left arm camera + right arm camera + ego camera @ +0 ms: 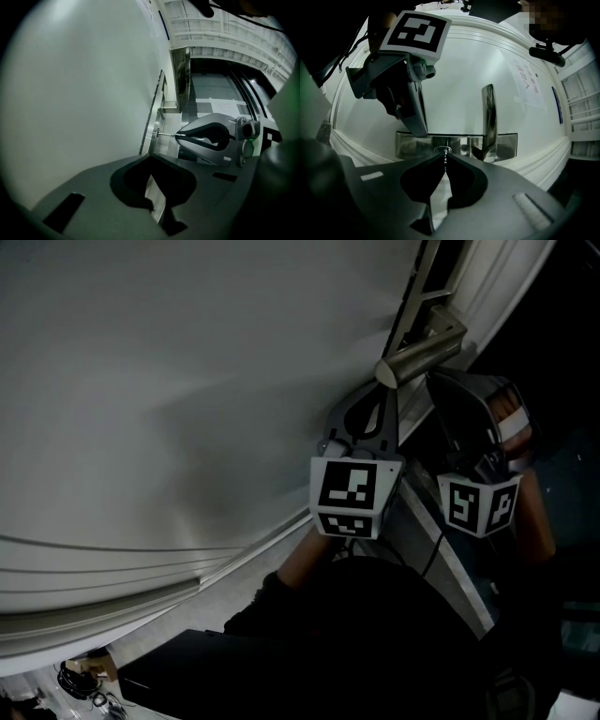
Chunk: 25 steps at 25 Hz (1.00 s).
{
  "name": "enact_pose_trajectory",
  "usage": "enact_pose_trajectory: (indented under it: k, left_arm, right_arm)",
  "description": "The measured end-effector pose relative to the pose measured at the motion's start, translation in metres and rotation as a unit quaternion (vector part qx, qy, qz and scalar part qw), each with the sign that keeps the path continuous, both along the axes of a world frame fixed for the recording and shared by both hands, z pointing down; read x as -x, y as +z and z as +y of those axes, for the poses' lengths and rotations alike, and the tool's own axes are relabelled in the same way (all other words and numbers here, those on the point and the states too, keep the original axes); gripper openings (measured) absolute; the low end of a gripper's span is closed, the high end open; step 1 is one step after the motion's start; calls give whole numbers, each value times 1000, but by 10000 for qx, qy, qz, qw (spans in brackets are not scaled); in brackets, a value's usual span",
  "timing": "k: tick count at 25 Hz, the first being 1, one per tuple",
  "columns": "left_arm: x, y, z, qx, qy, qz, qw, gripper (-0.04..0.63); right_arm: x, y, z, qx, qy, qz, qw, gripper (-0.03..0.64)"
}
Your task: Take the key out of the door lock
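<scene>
A person is working at a white door (187, 381) in dim light, a handheld gripper in each hand, and the step in hand appears to be the grasp on the key just before it is drawn out. The right gripper (445, 157) is pointing straight at the lock (443, 150), which is sitting in a shiny metal plate (506, 145) just beside the foot of the lever handle (489, 117). Its fingertips (462, 161) are pressing together on the key (168, 135), whose thin blade is bridging the short gap from the jaw tips into the keyhole, so the key is lodged in the lock and not yet free. The left gripper (152, 157) is hovering close against the door on the other side of the keyhole from the handle, its tip by the upper edge of the plate; whether it is touching the plate cannot be told. Its jaws are drawn together with nothing between them. Judging from this, the next move is calling for a straight pull of the right gripper back along the line of the blade, away from the door, with the clamp kept firm; any sideways twist is likely to bind the blade or let it slip from the narrow tips.
</scene>
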<state>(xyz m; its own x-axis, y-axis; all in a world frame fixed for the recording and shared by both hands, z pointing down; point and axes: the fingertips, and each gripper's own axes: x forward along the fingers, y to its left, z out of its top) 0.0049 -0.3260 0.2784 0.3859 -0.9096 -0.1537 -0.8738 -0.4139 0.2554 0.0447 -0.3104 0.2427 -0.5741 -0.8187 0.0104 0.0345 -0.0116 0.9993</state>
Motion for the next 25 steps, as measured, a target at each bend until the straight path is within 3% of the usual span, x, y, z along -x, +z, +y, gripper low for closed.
enact_pose_trajectory:
  k: [25]
  left_arm:
    - [-1, 2, -1, 37, -21, 9, 10000, 0]
  right_arm:
    - [-4, 0, 4, -16, -62, -107, 9999, 12]
